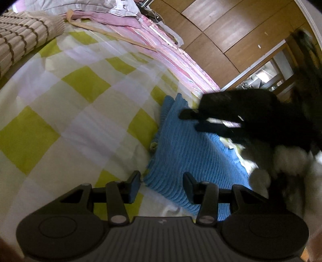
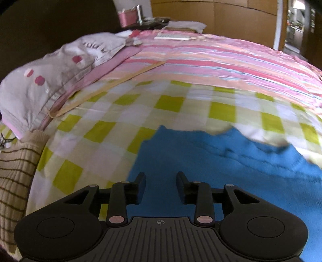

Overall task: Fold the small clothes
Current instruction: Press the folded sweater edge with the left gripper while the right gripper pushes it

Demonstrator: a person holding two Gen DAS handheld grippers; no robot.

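Two hand-held grippers hang over a blue knit point(image 1: 187, 153) lying on the checked bed cover point(image 1: 76, 96). Left hand-held gripper point(image 1: 161, 185) stands part open above the knit's corner, empty. Right hand-held gripper point(image 2: 161, 187), blurred in the left view, is also part open, holding nothing.

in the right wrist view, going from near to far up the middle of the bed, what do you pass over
Right gripper → blue knit garment → green-checked sheet → pink striped bedding → wooden wardrobe.
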